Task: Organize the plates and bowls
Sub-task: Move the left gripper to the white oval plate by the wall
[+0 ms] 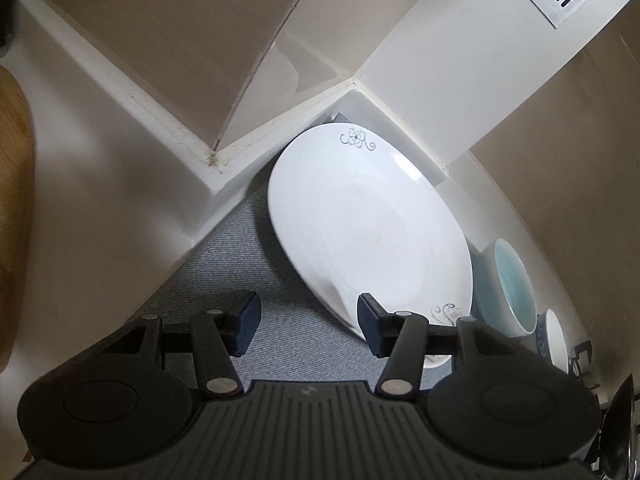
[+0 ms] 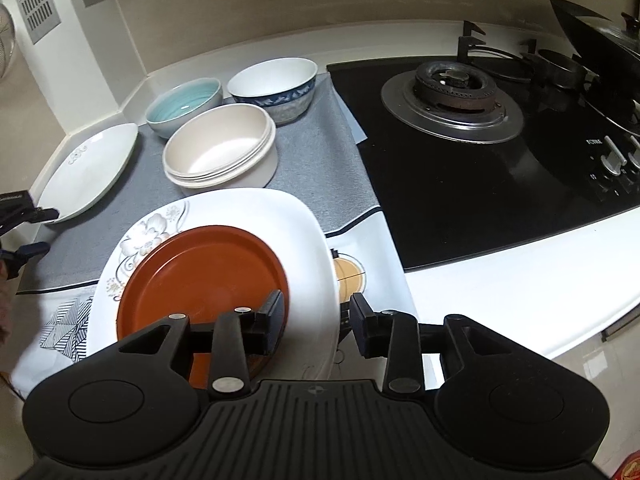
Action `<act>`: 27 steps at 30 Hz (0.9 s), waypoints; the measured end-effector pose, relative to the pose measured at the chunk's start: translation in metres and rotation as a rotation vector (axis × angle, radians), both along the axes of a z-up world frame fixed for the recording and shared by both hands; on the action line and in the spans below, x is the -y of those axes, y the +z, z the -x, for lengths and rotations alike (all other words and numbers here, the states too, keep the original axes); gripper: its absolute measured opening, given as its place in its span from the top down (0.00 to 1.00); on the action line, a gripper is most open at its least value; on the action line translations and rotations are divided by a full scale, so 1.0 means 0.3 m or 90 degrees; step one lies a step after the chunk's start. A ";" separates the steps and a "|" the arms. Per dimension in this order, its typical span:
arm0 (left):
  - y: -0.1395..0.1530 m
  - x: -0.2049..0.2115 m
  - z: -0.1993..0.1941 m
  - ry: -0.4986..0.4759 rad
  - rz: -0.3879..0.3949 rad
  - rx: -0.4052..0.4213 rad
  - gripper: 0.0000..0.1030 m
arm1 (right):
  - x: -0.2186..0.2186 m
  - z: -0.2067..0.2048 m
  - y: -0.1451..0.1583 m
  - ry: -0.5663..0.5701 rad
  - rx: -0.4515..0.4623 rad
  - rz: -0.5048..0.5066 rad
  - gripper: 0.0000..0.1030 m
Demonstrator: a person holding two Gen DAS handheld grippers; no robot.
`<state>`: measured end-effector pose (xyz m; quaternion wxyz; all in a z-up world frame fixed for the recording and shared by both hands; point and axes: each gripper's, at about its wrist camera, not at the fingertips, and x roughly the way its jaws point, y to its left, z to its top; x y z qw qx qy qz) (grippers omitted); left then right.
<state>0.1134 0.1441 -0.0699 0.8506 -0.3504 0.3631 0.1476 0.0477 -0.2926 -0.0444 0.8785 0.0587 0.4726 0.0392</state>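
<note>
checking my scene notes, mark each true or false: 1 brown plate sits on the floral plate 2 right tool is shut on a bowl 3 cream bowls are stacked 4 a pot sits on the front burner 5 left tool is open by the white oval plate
1. True: the brown plate lies on the floral plate.
2. False: the right tool is open, straddling the floral plate's rim.
3. True: the cream bowls are nested.
4. False: the front burner is bare.
5. True: the left tool is open beside the white oval plate.

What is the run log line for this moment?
left gripper open by white oval plate | right gripper open astride square floral plate rim
</note>
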 end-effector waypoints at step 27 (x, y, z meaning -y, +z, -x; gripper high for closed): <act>-0.024 0.026 -0.038 -0.031 0.038 -0.001 0.79 | -0.043 0.031 0.061 0.043 0.031 -0.025 0.62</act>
